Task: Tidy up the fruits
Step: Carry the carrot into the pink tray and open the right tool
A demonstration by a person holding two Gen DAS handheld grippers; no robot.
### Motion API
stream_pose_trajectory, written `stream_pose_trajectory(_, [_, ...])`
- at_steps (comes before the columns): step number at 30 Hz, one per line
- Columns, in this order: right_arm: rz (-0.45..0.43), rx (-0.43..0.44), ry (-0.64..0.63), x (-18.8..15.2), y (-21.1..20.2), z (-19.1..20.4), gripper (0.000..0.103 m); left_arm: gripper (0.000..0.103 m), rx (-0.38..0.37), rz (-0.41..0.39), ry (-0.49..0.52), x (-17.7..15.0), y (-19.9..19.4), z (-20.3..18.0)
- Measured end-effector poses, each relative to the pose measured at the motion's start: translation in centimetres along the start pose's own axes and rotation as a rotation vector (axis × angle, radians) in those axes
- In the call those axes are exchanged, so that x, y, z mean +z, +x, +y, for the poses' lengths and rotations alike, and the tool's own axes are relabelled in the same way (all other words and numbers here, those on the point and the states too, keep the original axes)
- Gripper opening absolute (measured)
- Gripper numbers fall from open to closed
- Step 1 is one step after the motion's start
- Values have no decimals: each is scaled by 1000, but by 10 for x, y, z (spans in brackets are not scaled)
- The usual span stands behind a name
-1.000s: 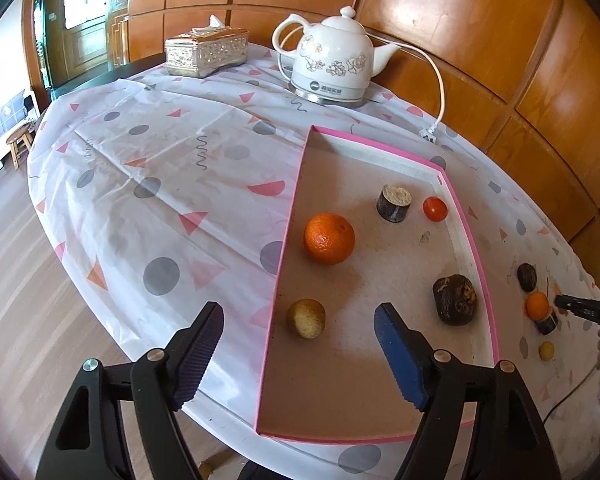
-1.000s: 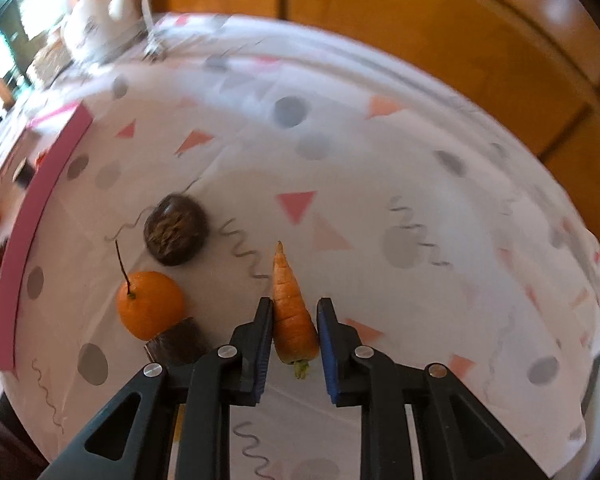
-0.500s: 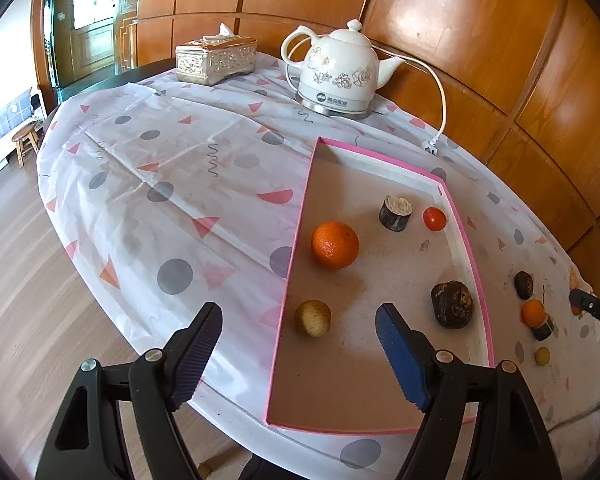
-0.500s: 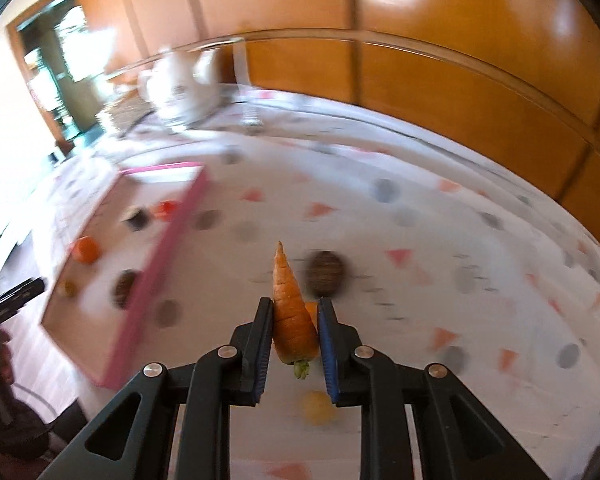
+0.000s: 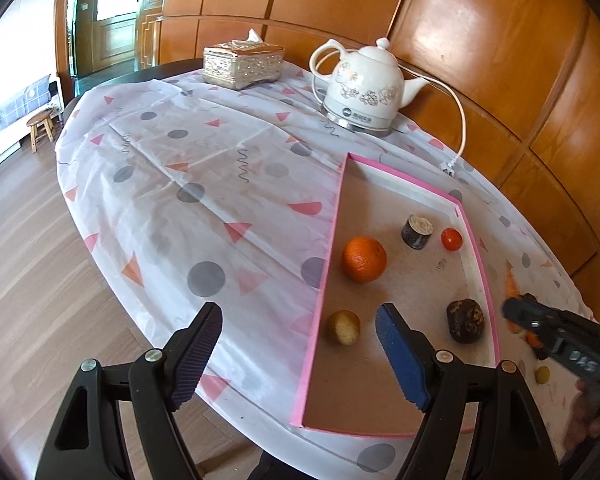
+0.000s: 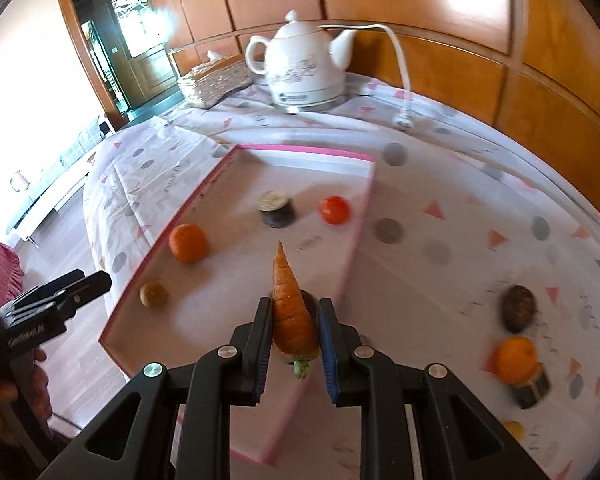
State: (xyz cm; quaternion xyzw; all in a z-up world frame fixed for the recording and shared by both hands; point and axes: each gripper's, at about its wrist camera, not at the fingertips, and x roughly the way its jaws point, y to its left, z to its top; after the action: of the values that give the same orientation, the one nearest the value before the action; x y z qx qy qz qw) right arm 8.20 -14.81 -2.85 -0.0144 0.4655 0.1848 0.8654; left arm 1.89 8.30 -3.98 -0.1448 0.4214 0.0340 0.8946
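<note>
Fingers [image 6: 265, 344] of right gripper [image 6: 294, 344]: clamped on carrot [image 6: 291, 300], tip forward, above pink-rimmed tray [image 6: 216, 176].
Tray contents: orange [image 6: 188, 242], tomato [image 6: 334, 209], dark cylinder [image 6: 276, 209], small yellow fruit [image 6: 153, 294]. Left gripper [image 5: 300, 354]: fingers apart, empty, over tray's near edge. Loose fruit on counter [image 6: 440, 184] beside tray.

Orange carrot [image 6: 292, 312] clamped point-forward above pink-rimmed tray [image 6: 356, 236]; orange [image 6: 188, 242], tomato [image 6: 334, 209] lying inside.

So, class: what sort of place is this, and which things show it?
Probably a home dining room: a round table under a patterned tablecloth, a white electric kettle beside a tissue box, and wood-panelled walls.
</note>
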Motion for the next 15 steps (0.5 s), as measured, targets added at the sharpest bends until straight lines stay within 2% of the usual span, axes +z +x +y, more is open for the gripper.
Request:
stream_pose_trajectory(8, [13,-38,-19,2,26,29,22,79,12,6,-11,-1,4,4])
stream_pose_trajectory(15, [-37,-91,-38,2,19,36,26,79,10,7,-7,-1,5,4])
